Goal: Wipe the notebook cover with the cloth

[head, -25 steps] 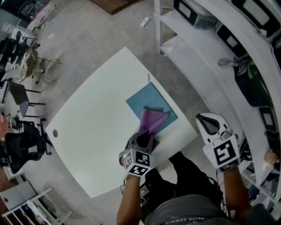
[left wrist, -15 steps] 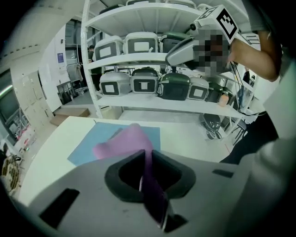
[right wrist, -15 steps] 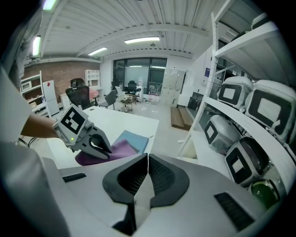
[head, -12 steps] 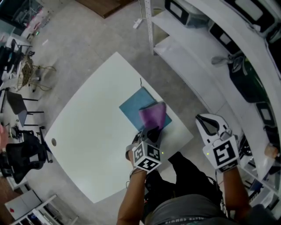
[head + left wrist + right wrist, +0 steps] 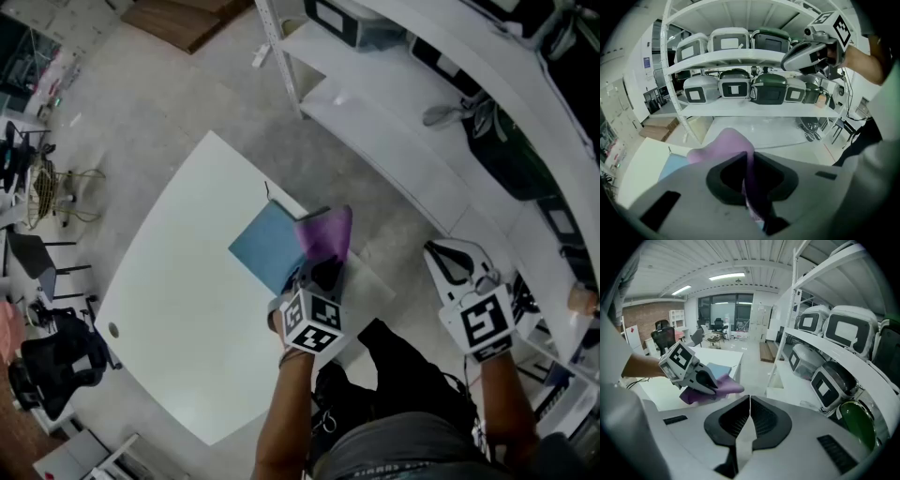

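Gripping cloth (image 5: 325, 234) at notebook (image 5: 265, 246) edge

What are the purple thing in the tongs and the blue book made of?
The purple cloth looks like soft matte fabric: it bunches and folds where the left tongs pinch it. The notebook has a flat, stiff blue cover, probably card or coated paper; its even, dull surface leaves that open.

A white table (image 5: 169, 300) stands beside white shelving (image 5: 375, 141) loaded with grey and green bins (image 5: 733, 86).
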`<state>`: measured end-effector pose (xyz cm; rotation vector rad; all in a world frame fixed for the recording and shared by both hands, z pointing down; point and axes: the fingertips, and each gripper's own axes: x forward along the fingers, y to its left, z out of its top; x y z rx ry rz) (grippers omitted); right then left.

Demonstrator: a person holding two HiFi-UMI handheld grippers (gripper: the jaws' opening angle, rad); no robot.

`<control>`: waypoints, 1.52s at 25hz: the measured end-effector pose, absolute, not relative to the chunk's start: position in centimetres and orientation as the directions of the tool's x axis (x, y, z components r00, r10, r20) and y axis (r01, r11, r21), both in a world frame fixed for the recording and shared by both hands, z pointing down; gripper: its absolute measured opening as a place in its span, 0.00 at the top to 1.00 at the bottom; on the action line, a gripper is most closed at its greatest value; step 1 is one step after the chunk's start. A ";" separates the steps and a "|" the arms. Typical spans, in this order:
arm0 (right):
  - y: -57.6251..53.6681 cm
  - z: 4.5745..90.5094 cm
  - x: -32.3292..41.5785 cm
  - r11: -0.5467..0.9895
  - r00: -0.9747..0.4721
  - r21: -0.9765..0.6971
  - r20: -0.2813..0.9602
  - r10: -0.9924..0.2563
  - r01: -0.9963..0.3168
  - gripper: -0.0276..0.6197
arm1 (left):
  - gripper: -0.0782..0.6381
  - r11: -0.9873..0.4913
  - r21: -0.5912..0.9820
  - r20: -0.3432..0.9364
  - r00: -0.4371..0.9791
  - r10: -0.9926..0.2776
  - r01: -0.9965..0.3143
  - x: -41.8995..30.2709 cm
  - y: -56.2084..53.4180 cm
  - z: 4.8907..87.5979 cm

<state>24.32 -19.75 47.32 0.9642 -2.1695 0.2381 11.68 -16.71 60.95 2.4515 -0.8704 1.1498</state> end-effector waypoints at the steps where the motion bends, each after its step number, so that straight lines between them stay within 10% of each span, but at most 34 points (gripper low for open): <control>1: -19.8 47.4 24.0 0.706 -0.450 0.120 0.693 -0.563 -0.698 0.91 | 0.83 -0.766 0.005 0.772 0.490 -0.405 -0.642 11.1 -16.5 60.9; 14: -18.7 47.8 12.5 0.832 -0.565 0.104 0.688 -0.456 -0.545 0.91 | 0.83 -0.556 -0.044 0.799 0.304 -0.518 -0.830 -4.3 -11.0 60.9; 38: -21.4 48.4 22.4 0.713 -0.438 0.119 0.716 -0.544 -0.691 0.91 | 0.83 -0.743 -0.067 0.796 0.414 -0.442 -0.666 6.8 -18.9 61.6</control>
